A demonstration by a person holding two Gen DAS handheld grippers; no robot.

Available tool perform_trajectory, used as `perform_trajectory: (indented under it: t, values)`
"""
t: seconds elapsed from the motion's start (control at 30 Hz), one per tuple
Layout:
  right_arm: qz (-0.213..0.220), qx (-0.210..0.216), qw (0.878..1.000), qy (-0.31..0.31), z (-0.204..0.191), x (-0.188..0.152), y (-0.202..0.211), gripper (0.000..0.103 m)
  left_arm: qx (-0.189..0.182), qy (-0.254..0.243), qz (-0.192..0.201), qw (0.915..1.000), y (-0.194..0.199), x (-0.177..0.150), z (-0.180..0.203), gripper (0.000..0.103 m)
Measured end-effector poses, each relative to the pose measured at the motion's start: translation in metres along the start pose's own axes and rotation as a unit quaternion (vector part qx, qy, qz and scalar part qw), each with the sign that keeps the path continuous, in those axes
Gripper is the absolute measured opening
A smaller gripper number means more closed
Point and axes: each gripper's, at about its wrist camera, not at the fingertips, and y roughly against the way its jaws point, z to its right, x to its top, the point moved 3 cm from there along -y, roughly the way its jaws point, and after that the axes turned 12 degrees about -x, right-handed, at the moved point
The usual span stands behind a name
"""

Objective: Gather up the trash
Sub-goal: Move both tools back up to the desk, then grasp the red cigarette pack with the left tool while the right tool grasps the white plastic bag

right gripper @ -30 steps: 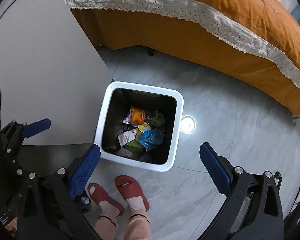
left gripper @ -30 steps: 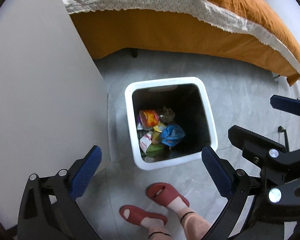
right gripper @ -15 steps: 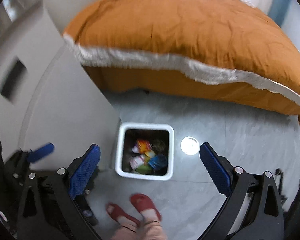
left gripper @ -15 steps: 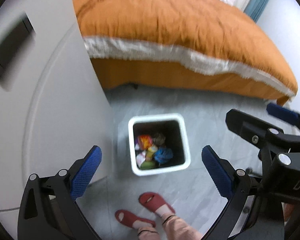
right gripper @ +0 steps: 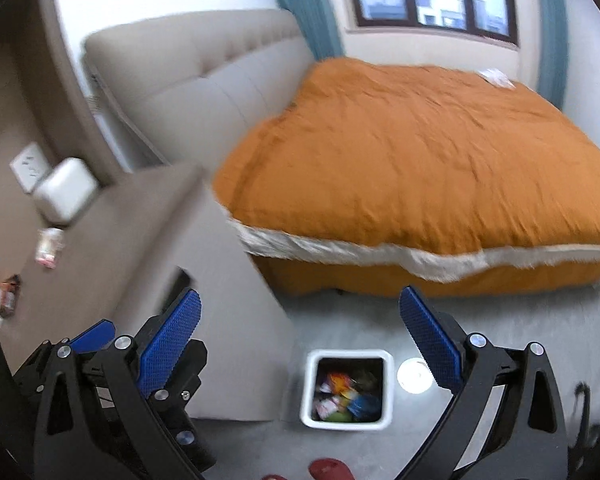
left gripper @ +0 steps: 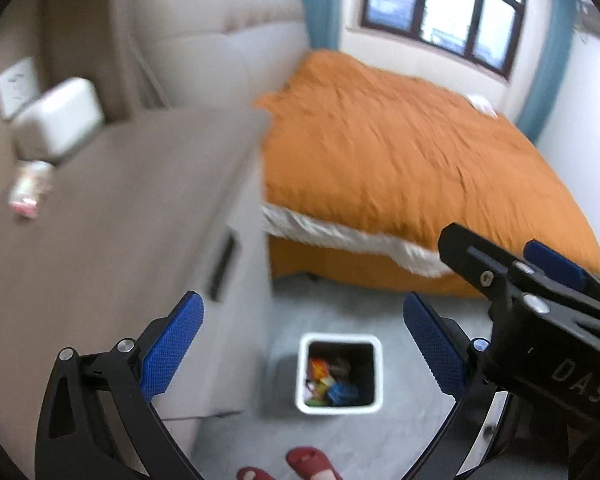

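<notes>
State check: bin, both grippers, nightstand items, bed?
bin: upright on floor, no lid, trash inside
left gripper: open, empty
right gripper: open, empty
nightstand: drawer shut
small bottle: on nightstand, blurred
white box: on nightstand, behind bottle
bed: orange cover on

**A count of the room**

One white bin (left gripper: 338, 374) stands on the floor, holding several bits of trash (left gripper: 327, 386) (too jumbled and blurred to number). One bed (left gripper: 412, 168) with one orange cover. One nightstand (left gripper: 112, 240), carrying one white box (left gripper: 58, 118) and one small bottle (left gripper: 30, 192); the right view adds one dark wrapper (right gripper: 9, 295) near its edge. One wall socket (left gripper: 16, 88). One window (left gripper: 440, 4) with two curtains (left gripper: 548, 48). Two red slippers (left gripper: 312, 462). Two grippers, left (left gripper: 304, 346) and right (right gripper: 300, 344).
</notes>
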Motion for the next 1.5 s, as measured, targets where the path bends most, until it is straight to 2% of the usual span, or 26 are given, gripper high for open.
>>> perform_trajectory:
  t: [0.17,0.3,0.37,0.53,0.73,0.97,1.2,1.37,1.5]
  values:
    - [0.020,0.062,0.998,0.025,-0.059,0.025,0.017,0.099,0.056,0.018,0.040,0.9975,0.042,0.020,-0.043,0.098]
    - [0.028,0.109,0.993,0.038,-0.107,0.037,0.030,0.099,0.109,0.043,0.079,0.9900,0.079,0.035,-0.087,0.098]
    - [0.031,0.133,0.989,0.052,-0.137,0.041,0.035,0.099,0.122,0.056,0.090,0.9869,0.095,0.038,-0.106,0.098]
    - [0.032,0.171,0.980,0.091,-0.209,0.043,0.041,0.099,0.180,0.088,0.111,0.9734,0.126,0.037,-0.162,0.098]
    - [0.016,0.196,0.971,0.134,-0.289,0.037,0.034,0.099,0.237,0.113,0.114,0.9582,0.150,0.034,-0.226,0.098]
    - [0.002,0.187,0.970,0.157,-0.351,0.028,0.017,0.099,0.282,0.158,0.100,0.9409,0.152,0.025,-0.300,0.098]
    - [-0.026,0.148,0.972,0.182,-0.382,0.022,-0.021,0.099,0.326,0.194,0.057,0.9233,0.142,0.007,-0.363,0.098]
    - [-0.053,0.115,0.972,0.199,-0.397,0.019,-0.052,0.099,0.332,0.195,0.022,0.9229,0.127,0.002,-0.389,0.098]
    - [-0.055,0.086,0.969,0.225,-0.411,0.014,-0.068,0.099,0.342,0.208,0.004,0.9163,0.120,-0.001,-0.408,0.098]
